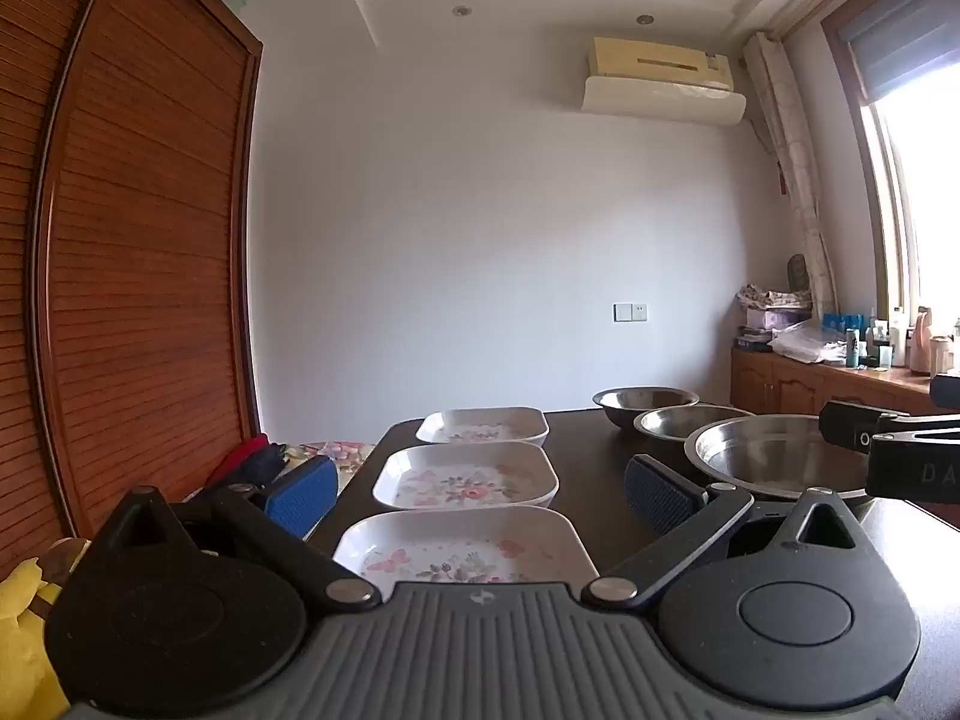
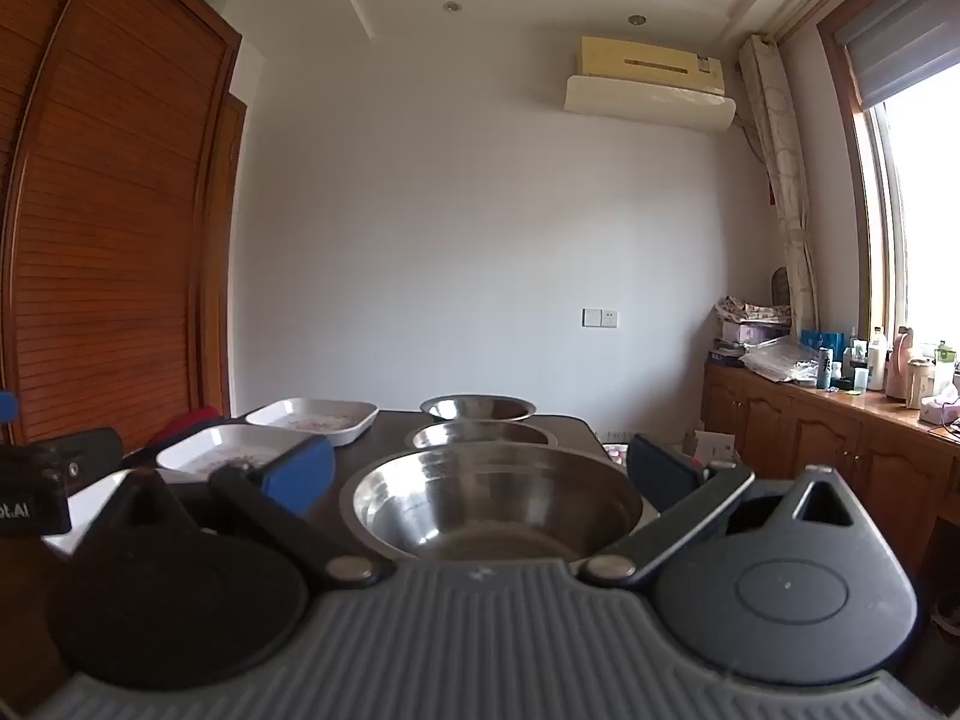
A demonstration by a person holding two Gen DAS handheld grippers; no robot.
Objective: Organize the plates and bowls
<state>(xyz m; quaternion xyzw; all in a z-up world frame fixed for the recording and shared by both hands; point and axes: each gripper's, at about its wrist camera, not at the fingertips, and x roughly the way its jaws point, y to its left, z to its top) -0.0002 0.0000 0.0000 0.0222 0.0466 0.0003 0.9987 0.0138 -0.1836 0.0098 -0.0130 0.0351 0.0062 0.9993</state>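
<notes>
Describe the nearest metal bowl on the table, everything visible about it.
The nearest metal bowl is round, shiny steel with a flat flared rim, upright and apparently empty. It sits on the dark table, first in a row of three bowls, in front of the open right gripper, whose fingers flank it without visibly touching. Nothing visibly rests in it or against it.

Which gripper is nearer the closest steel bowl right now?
Right. The right gripper faces the nearest steel bowl head-on, open, its fingers either side of it. The left gripper is lined up on the floral plates, with that bowl off to its right.
</notes>
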